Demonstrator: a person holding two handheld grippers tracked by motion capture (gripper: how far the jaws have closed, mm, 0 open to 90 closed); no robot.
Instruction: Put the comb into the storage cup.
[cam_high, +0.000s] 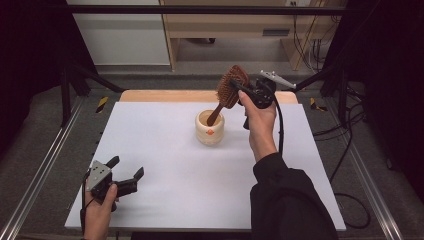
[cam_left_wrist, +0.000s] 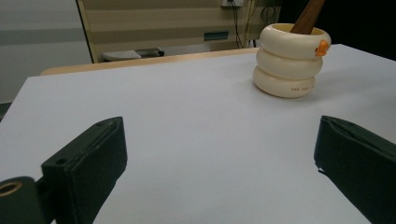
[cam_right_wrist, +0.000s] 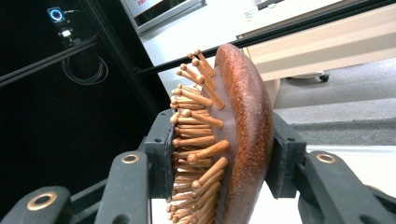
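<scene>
Right gripper (cam_high: 243, 91) clamps the wooden hairbrush (cam_high: 231, 86) by its head, handle tip down inside the cream holder (cam_high: 209, 131) mid-table. Left gripper (cam_high: 126, 172) rests near the table's (cam_high: 165, 150) front-left corner, jaws wide, holding nothing.

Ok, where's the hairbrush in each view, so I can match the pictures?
High view: hairbrush upper centre, head clamped in the right tool, handle dipping into the cream holder.
Left gripper view: just its brown handle at the top right, sticking out of the holder.
Right gripper view: bristled head centre, between the jaws.
Shared landmark: the white tabletop.
</scene>
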